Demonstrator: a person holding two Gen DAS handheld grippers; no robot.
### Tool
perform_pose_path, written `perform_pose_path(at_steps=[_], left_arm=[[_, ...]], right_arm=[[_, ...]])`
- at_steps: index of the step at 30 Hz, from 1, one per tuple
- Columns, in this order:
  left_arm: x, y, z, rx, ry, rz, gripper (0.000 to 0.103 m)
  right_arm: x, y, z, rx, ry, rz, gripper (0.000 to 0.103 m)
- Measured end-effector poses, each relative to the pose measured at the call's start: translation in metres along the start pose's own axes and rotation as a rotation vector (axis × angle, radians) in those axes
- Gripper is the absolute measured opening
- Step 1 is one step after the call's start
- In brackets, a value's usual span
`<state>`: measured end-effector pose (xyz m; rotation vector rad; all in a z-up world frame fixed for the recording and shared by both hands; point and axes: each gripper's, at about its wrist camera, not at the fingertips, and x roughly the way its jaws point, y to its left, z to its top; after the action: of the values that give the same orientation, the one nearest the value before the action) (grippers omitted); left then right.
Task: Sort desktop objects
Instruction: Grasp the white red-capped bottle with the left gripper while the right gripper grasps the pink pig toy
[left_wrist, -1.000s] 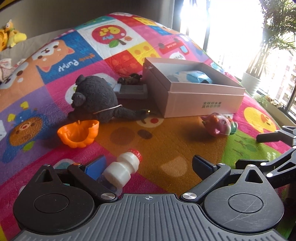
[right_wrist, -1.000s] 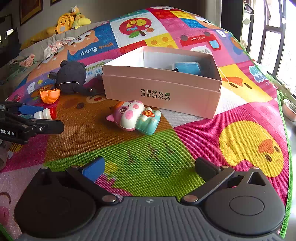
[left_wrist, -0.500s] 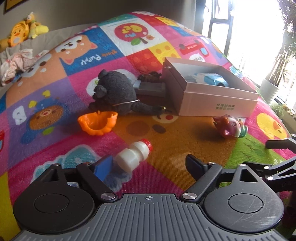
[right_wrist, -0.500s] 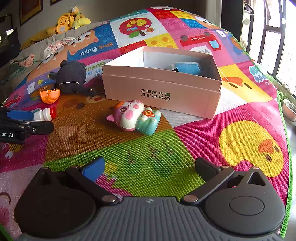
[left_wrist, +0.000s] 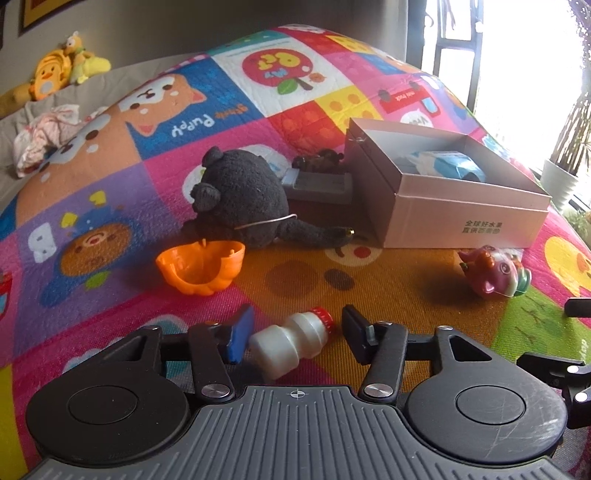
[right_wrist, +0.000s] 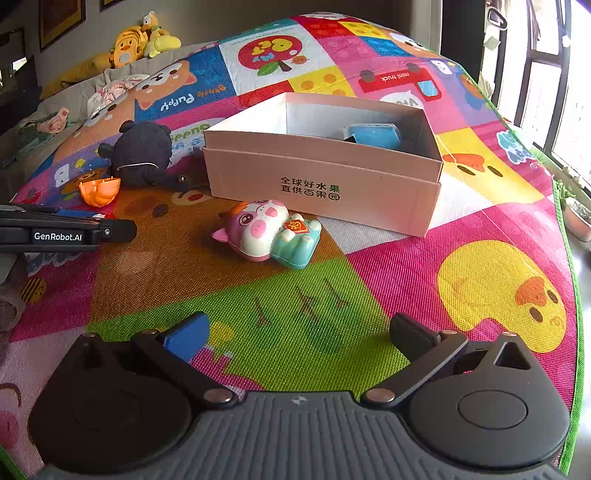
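Observation:
A small white bottle with a red cap lies on its side on the play mat, between the open fingers of my left gripper; the blue pad sits at its base. My right gripper is open and empty above the green patch. A pink cat toy lies in front of the pink open box, which holds a blue packet. The cat toy and box also show in the left wrist view.
A dark plush bear lies left of the box, with an orange plastic cup in front of it and a grey flat object behind. Yellow plush toys sit at the far mat edge. Windows and a plant pot are on the right.
My left gripper has swung left and come around the white bottle, which now lies between its fingers. The right gripper has stayed still.

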<state>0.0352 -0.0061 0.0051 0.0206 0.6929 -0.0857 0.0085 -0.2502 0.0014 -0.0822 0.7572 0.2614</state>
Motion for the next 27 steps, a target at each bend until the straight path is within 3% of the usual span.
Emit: perform_pose_path(at_steps=[5,8,9,14,17,19,20,21,24,27], left_arm=[[-0.010,0.006,-0.007,0.064,-0.005,-0.042,0.053],[-0.017,0.012,-0.014,0.097,-0.014,0.001,0.065],[-0.019,0.016,-0.016,0.092,-0.012,0.008,0.069],[-0.028,0.030,-0.020,0.044,0.006,-0.057,0.070],[-0.027,0.028,-0.020,0.039,0.002,-0.085,0.072],[-0.025,0.027,-0.018,0.049,-0.004,-0.087,0.072],[-0.024,0.026,-0.018,0.056,-0.009,-0.086,0.072],[-0.022,0.027,-0.017,0.064,-0.012,-0.087,0.073],[-0.017,0.029,-0.013,0.074,-0.007,-0.087,0.071],[-0.015,0.025,-0.011,0.101,0.002,-0.091,0.061]], right_arm=[[-0.002,0.002,0.002,-0.015,-0.005,-0.001,0.103],[-0.007,0.009,0.008,-0.060,-0.050,-0.006,0.103],[-0.008,0.011,0.013,-0.081,-0.066,-0.004,0.103],[-0.002,0.020,0.041,-0.126,-0.117,0.018,0.103],[0.020,0.021,0.052,-0.124,-0.085,0.025,0.103],[0.034,0.018,0.056,-0.085,-0.039,0.030,0.097],[0.038,0.017,0.057,-0.075,-0.012,0.037,0.079],[0.038,0.016,0.058,-0.069,0.004,0.043,0.071],[0.023,0.014,0.054,-0.068,-0.025,0.048,0.069],[0.003,0.008,0.053,-0.076,-0.038,0.060,0.068]])
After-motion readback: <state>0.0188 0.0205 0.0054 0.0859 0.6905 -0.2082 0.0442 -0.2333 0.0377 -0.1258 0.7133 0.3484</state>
